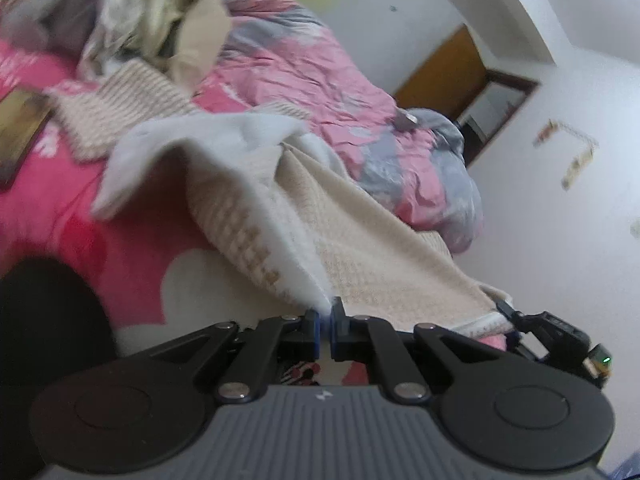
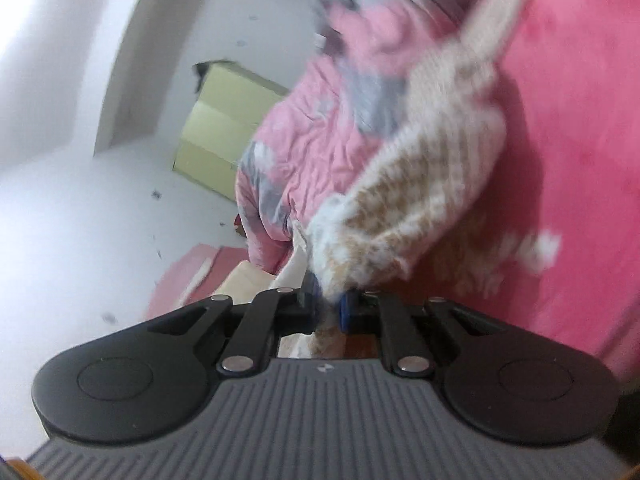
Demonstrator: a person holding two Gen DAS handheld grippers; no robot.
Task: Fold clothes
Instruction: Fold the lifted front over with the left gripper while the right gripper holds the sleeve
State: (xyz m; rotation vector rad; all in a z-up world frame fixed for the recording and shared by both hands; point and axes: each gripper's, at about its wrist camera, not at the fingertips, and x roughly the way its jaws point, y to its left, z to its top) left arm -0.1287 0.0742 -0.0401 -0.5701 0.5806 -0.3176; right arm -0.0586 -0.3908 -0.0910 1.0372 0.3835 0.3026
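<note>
The cream knit garment (image 1: 352,240), white with tan checks on its fleecy face, is held up off the bed (image 1: 80,208) by one edge, its far part trailing back onto the pink cover.

On the left, the left gripper (image 1: 326,320) has its jaws clenched on a thin fold of the hem, the cloth rising out of the pinch in a ridge. Further right along the same edge, in the left wrist view, the right gripper (image 1: 508,312) bites the other corner. Its own camera shows the right gripper (image 2: 328,304) with jaws closed on a thick bunch of the garment (image 2: 420,184), which balloons away from the pinch and is blurred.

Judging by the sag between the two holds and the way the cloth drapes in soft folds, it is limp, light for its bulk and not fragile. The fleece pile looks grippy rather than slick, so a corner pinch should hold, though a thick bunch may slip out layer by layer. The hem corners, where it is held now, seem the best places to take it, since the edge between them stays roughly straight.

Behind, a pile of other clothes (image 1: 152,20) lies on the bed, with a pink and grey quilt (image 1: 328,80) to its right.
</note>
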